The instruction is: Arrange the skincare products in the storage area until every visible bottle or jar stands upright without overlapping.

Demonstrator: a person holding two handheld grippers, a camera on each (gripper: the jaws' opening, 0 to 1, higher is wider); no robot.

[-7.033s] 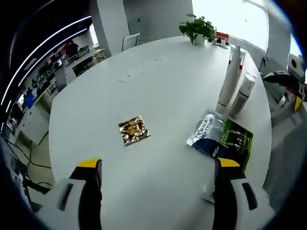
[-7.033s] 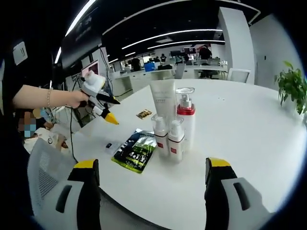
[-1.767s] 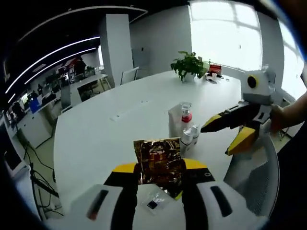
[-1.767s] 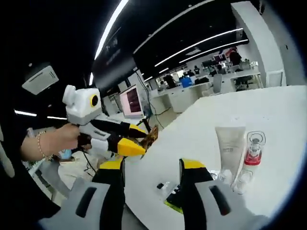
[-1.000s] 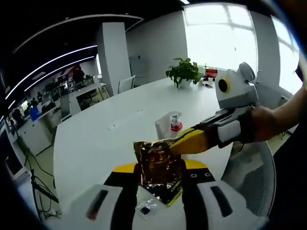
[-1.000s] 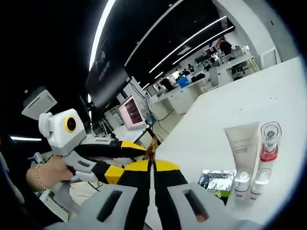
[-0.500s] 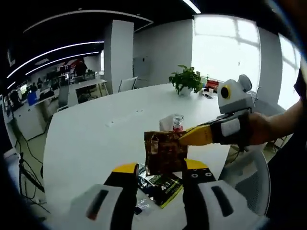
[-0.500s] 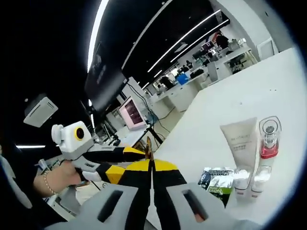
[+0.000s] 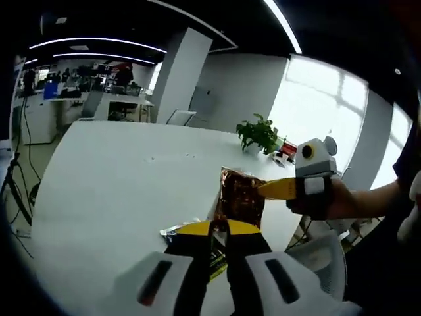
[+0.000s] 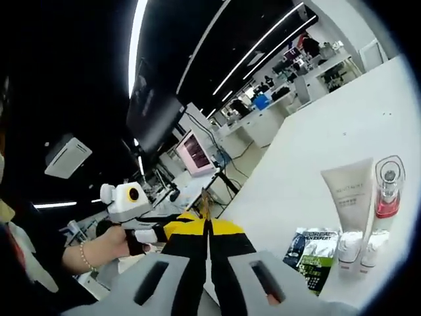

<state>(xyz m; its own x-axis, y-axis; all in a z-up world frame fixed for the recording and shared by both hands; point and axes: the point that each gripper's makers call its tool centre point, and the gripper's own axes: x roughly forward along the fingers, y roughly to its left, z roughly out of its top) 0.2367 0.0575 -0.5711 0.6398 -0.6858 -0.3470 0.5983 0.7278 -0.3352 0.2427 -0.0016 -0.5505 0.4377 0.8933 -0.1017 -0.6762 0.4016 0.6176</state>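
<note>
Right gripper: jaws closed on the edge of the gold foil sachet, held in the air above the white table. Left gripper: jaws closed with nothing between them, just below the sachet. Tube, pump bottle and two small bottles stand upright together; the green sachet lies flat beside them.

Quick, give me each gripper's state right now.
Left gripper: shut, nothing between its jaws.
Right gripper: shut on the gold foil sachet, held up above the white table.
</note>
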